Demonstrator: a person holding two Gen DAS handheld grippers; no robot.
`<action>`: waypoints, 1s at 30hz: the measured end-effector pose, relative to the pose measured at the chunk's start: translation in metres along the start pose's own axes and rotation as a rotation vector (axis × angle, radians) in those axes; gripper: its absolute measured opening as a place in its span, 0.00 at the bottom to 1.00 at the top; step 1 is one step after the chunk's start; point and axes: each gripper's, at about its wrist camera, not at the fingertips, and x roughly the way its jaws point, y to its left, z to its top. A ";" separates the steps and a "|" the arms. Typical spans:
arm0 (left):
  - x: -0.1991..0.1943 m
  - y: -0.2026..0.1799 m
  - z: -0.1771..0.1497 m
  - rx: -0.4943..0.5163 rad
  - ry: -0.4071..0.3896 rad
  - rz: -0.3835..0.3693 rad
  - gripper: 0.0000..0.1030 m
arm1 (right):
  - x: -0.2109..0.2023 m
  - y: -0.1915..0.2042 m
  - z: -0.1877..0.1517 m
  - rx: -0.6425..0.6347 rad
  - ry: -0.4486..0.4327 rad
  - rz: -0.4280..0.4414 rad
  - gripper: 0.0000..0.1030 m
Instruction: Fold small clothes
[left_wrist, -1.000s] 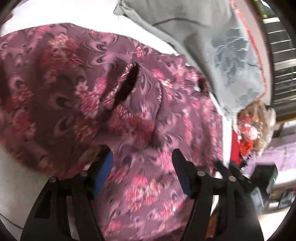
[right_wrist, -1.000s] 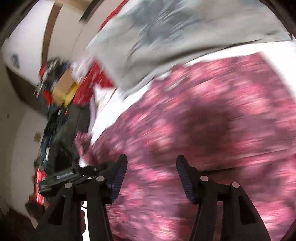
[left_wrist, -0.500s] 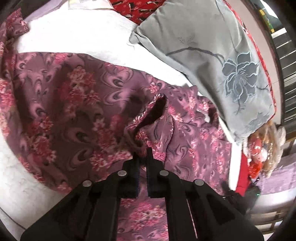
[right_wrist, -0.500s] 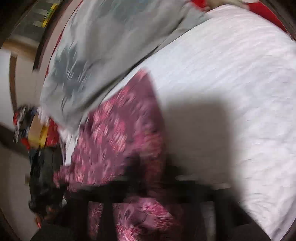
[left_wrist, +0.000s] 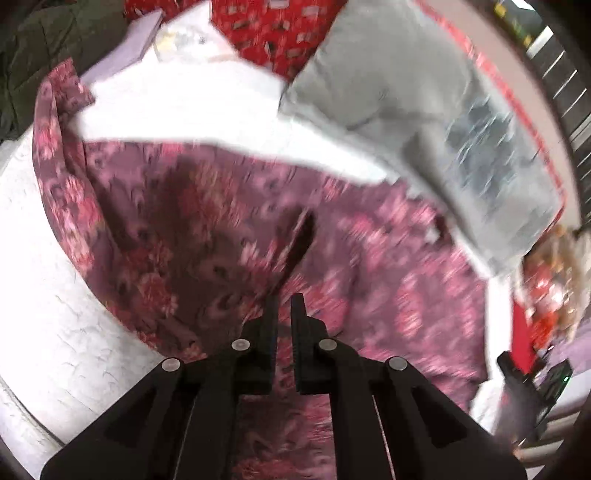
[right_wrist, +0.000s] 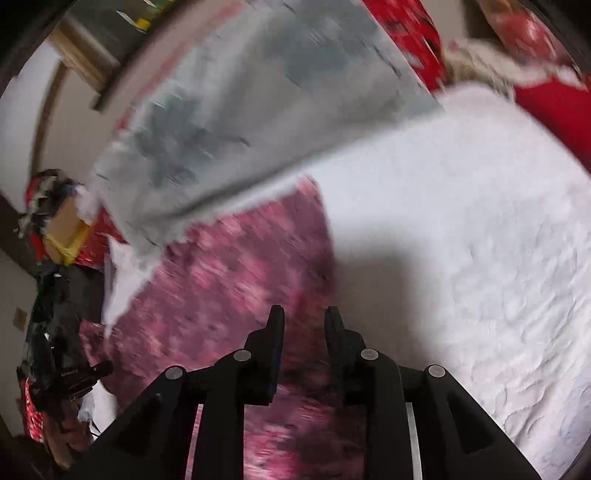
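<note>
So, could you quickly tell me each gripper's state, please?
Left gripper: closed on the floral garment.
Right gripper: fingers partly closed over the garment; grip unclear.

I see a white quilted bed (right_wrist: 498, 258) under me. A grey flower-print pillow (left_wrist: 424, 110) lies at its head, red patterned bedding (left_wrist: 266, 33) beyond it, pale wall (right_wrist: 22, 122) behind.

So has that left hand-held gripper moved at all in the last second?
Yes. The left hand-held gripper has pulled back from the grey pillow, which looks smaller now, and it has shut on the floral garment.
</note>
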 end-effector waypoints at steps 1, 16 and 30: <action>-0.001 -0.003 0.002 0.003 -0.002 -0.010 0.08 | -0.003 0.008 0.002 -0.020 -0.012 0.010 0.27; -0.006 0.038 0.028 -0.080 0.031 -0.024 0.42 | 0.102 0.186 -0.054 -0.335 0.171 0.161 0.31; -0.003 0.193 0.131 -0.276 0.102 0.276 0.62 | 0.152 0.217 -0.101 -0.465 0.079 0.173 0.49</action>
